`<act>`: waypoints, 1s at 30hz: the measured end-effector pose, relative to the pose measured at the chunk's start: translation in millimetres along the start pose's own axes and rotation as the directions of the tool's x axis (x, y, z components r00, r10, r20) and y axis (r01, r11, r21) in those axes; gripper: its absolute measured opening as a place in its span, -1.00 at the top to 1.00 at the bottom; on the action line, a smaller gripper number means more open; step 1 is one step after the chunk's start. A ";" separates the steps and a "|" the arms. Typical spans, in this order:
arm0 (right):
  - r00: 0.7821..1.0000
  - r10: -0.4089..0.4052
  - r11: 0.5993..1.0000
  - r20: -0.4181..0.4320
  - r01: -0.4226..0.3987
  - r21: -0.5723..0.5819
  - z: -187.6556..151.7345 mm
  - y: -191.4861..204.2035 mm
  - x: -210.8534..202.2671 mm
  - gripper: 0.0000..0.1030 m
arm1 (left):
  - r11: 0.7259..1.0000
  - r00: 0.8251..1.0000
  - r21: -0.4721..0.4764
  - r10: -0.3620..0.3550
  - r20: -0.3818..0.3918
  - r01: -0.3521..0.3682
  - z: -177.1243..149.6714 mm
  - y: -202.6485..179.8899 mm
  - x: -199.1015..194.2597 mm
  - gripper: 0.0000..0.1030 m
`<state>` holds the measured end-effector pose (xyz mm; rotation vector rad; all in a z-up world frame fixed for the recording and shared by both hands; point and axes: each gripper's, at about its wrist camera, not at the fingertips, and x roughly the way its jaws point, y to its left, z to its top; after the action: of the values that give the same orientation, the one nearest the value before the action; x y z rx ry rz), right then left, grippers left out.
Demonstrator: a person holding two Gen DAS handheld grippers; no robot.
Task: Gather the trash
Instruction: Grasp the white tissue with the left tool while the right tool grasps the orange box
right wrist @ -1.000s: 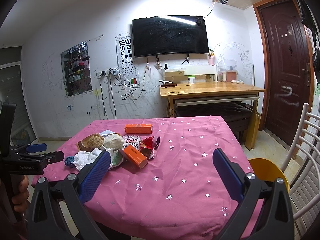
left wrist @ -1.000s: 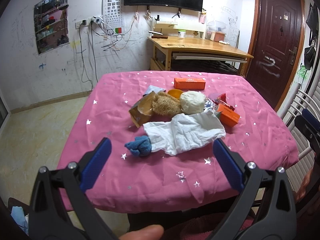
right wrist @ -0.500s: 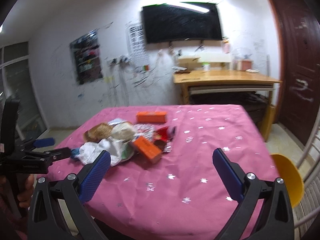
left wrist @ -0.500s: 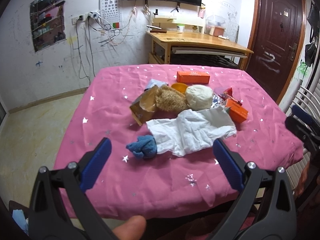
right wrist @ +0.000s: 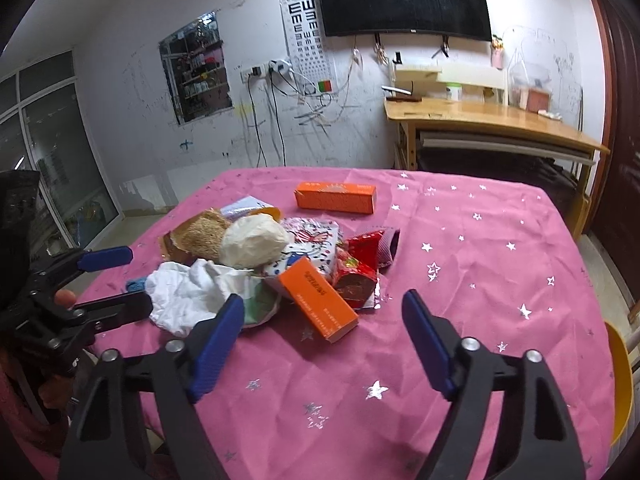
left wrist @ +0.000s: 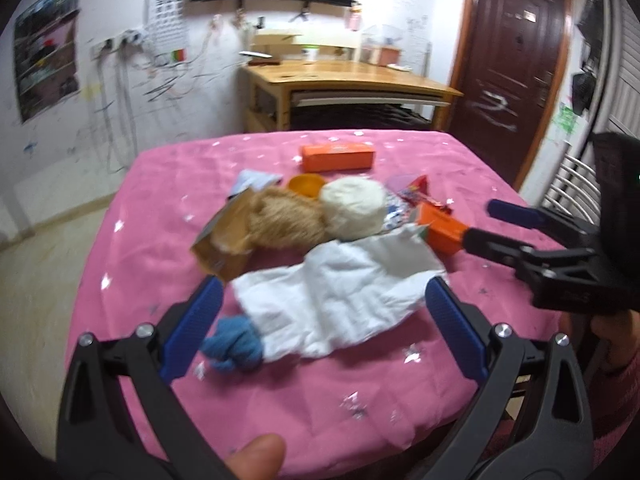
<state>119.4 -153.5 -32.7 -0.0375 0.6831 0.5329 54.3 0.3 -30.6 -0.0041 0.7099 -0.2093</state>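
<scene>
A heap of trash lies on the pink starred tablecloth [left wrist: 152,208]: a white crumpled tissue [left wrist: 340,292], a blue cloth wad [left wrist: 234,346], a brown paper bag [left wrist: 224,240], a tan fuzzy lump [left wrist: 288,220], a cream ball [left wrist: 354,208], an orange box [right wrist: 318,304], a longer orange box [right wrist: 336,197], red wrappers [right wrist: 358,264]. My left gripper [left wrist: 320,328] is open, just short of the tissue. My right gripper [right wrist: 324,344] is open, near the orange box, and shows in the left wrist view [left wrist: 492,220].
A wooden desk [right wrist: 492,124] stands at the far wall under a black TV [right wrist: 404,0]. A dark door [left wrist: 516,56] is at the right. A yellow stool [right wrist: 620,384] and a white chair [left wrist: 572,176] stand at the table's right side.
Both grippers have moved forward and down toward the trash heap. The right gripper has swung left and now reaches in beside the orange box.
</scene>
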 end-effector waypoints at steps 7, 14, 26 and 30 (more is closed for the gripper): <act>0.998 0.007 1.000 -0.057 -0.007 -0.002 2.9 -3.0 17.6 -0.26 | 0.990 0.997 0.131 -0.051 -0.061 0.059 6.3 -25.8 24.6 -0.46; 0.994 0.008 1.000 -0.111 -0.009 -0.011 10.5 -5.7 33.2 -0.27 | 0.975 0.989 0.191 -0.087 -0.121 0.110 -2.1 -36.7 38.2 -0.14; 0.992 0.046 0.999 -0.119 -0.046 0.004 4.5 -10.3 30.7 0.61 | 0.975 0.974 0.093 -0.193 -0.116 0.204 -4.5 -20.9 28.0 0.74; 0.994 0.069 0.997 -0.090 -0.066 0.037 4.1 -16.1 19.5 0.68 | 0.969 0.971 0.085 -0.224 -0.079 0.231 0.3 -19.9 19.2 0.75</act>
<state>142.2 -157.7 -43.6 -0.0066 0.7845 0.5873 64.9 -22.9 -41.3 0.0107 0.7673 -0.4645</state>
